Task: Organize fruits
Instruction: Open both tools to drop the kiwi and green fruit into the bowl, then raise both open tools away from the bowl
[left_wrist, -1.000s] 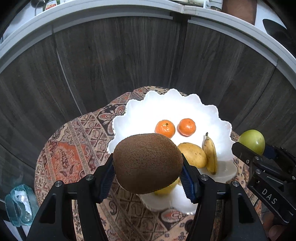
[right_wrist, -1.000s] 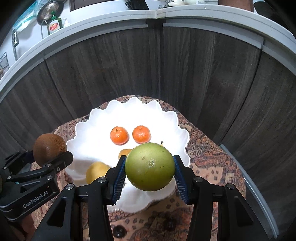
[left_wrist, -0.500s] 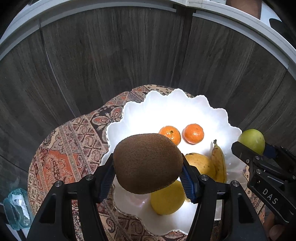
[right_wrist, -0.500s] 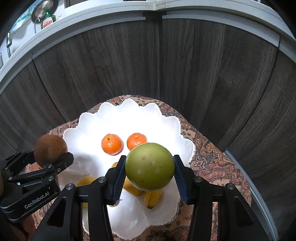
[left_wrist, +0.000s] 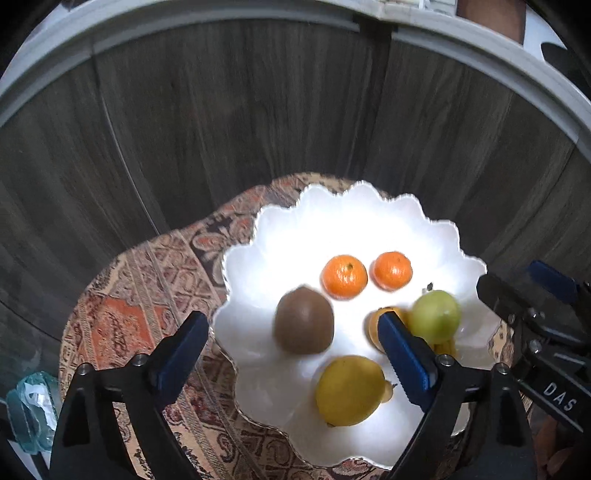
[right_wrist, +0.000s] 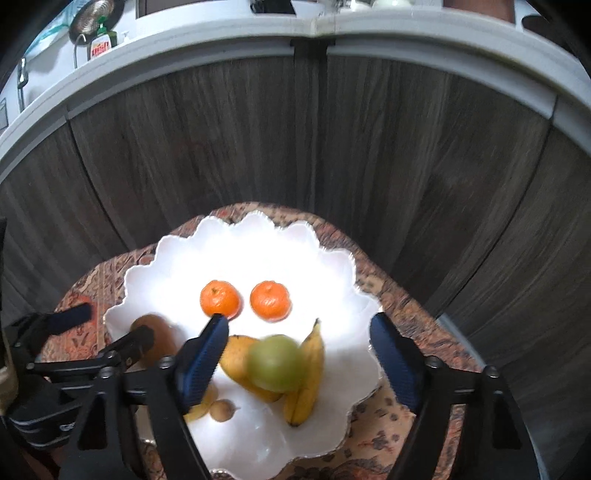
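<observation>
Both fruits are dropped now: the kiwi and green guava are seen loose in the white scalloped bowl, jaws of left gripper and "DAS"-marked right gripper just spread wide, nothing pinched.

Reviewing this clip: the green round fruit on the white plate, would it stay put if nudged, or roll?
The green fruit looks nearly spherical and smooth, so it would probably roll easily. It seems to lean on the banana and a yellow fruit, which may check it on those sides. The white plate has a raised scalloped rim that would likely contain it.
</observation>
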